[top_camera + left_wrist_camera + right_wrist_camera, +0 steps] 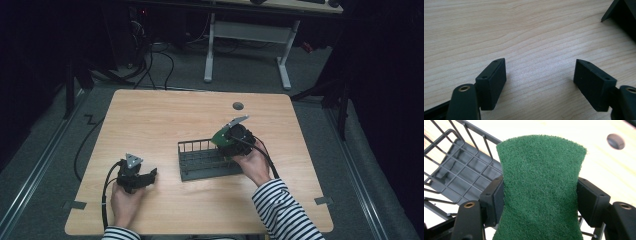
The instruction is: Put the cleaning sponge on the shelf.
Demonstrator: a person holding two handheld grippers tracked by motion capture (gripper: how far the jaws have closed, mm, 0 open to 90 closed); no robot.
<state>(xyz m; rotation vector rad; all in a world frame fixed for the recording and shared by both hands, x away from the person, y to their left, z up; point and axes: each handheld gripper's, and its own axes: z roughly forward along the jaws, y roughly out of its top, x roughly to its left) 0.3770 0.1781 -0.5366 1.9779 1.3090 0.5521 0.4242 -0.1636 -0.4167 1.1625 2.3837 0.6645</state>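
Note:
A green scouring pad [540, 187] is pinched between the two black jaws of my right gripper [540, 200], its sides squeezed in by the pads [496, 200]. From above, the right gripper [225, 142] holds this green pad [218, 137] over the right end of a dark wire rack [205, 160] in the middle of the wooden table [165, 115]. My left gripper [150, 175] rests low at the table's front left, pointing toward the rack. Its jaws stand wide apart over bare wood in the left gripper view [540, 80], with nothing between them.
A dark round grommet [238, 106] sits in the tabletop beyond the rack, also seen from the right gripper as a grommet [615, 141]. A dark corner of the rack [621, 15] shows at the upper right of the left gripper view. Cables trail from both grippers.

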